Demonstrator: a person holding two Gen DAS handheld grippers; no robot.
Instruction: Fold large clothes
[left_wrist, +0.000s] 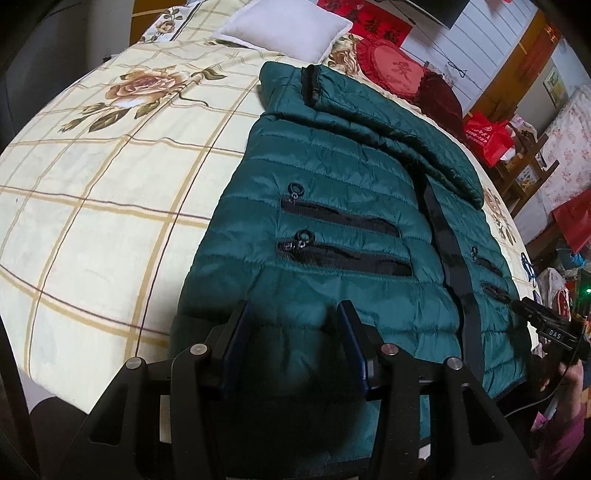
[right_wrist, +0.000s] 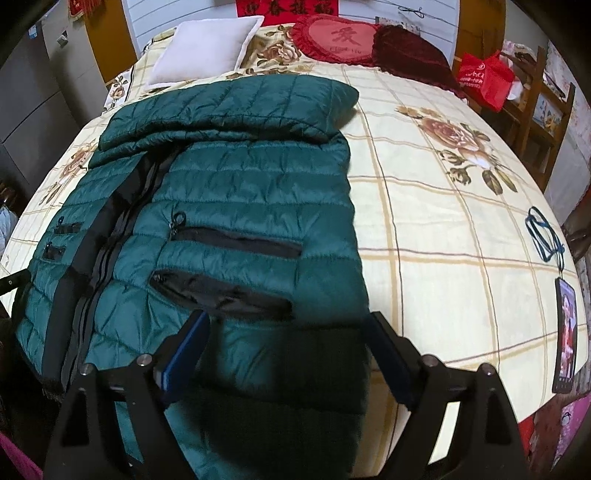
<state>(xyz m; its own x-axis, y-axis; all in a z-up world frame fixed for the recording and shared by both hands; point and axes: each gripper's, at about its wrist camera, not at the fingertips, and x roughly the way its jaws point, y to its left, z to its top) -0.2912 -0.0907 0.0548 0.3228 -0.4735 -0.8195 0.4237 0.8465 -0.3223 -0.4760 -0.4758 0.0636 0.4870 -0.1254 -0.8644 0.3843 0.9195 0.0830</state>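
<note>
A dark green quilted puffer jacket (left_wrist: 332, 192) lies front up on the bed, zipped, with both sleeves folded across its upper part; it also shows in the right wrist view (right_wrist: 240, 184). My left gripper (left_wrist: 293, 314) is open and hovers over the jacket's hem on its left half. My right gripper (right_wrist: 288, 325) is open wide above the hem on the jacket's right half, its right finger (right_wrist: 388, 347) near the jacket's side edge. The right gripper also shows in the left wrist view (left_wrist: 543, 325) at the jacket's far hem corner. Neither gripper holds fabric.
The bed has a cream checked sheet with rose prints (left_wrist: 92, 184). A white pillow (right_wrist: 207, 48), a red heart cushion (right_wrist: 340, 40) and a dark red cushion (right_wrist: 410, 55) lie at the head. A framed photo on a blue lanyard (right_wrist: 567, 332) lies at the right edge.
</note>
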